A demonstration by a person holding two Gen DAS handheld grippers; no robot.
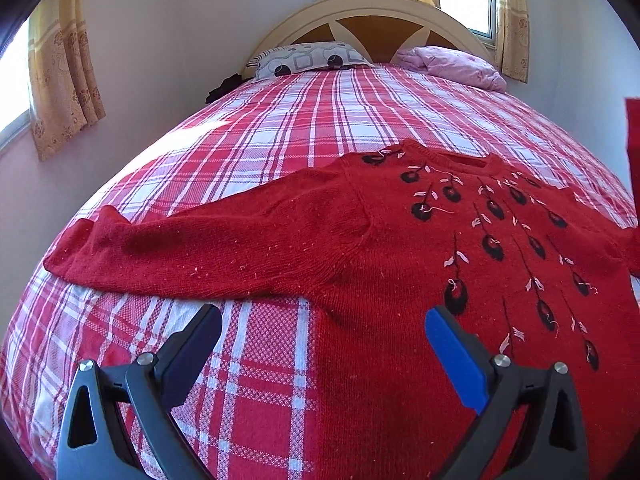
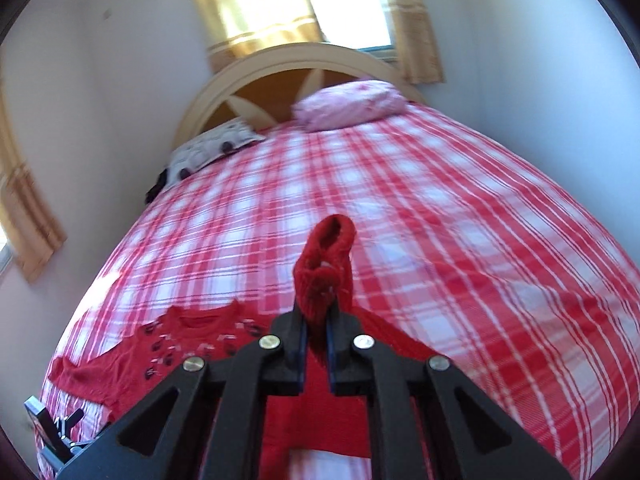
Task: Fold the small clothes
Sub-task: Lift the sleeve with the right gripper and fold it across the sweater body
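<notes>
A red knitted sweater (image 1: 400, 248) with black and white flower embroidery lies flat, front up, on the bed; its left sleeve (image 1: 180, 244) stretches out to the left. My left gripper (image 1: 324, 320) is open and empty, hovering just above the sweater's lower left side under the armpit. My right gripper (image 2: 317, 312) is shut on the sweater's right sleeve cuff (image 2: 326, 256) and holds it lifted above the bed. The sweater body (image 2: 188, 340) shows at the lower left of the right wrist view.
The bed has a red and white plaid cover (image 1: 280, 128). A patterned pillow (image 1: 308, 58) and a pink pillow (image 1: 456, 66) lie by the headboard (image 1: 372, 12). A dark item (image 1: 222, 86) lies at the bed's left edge. Walls and curtained windows surround the bed.
</notes>
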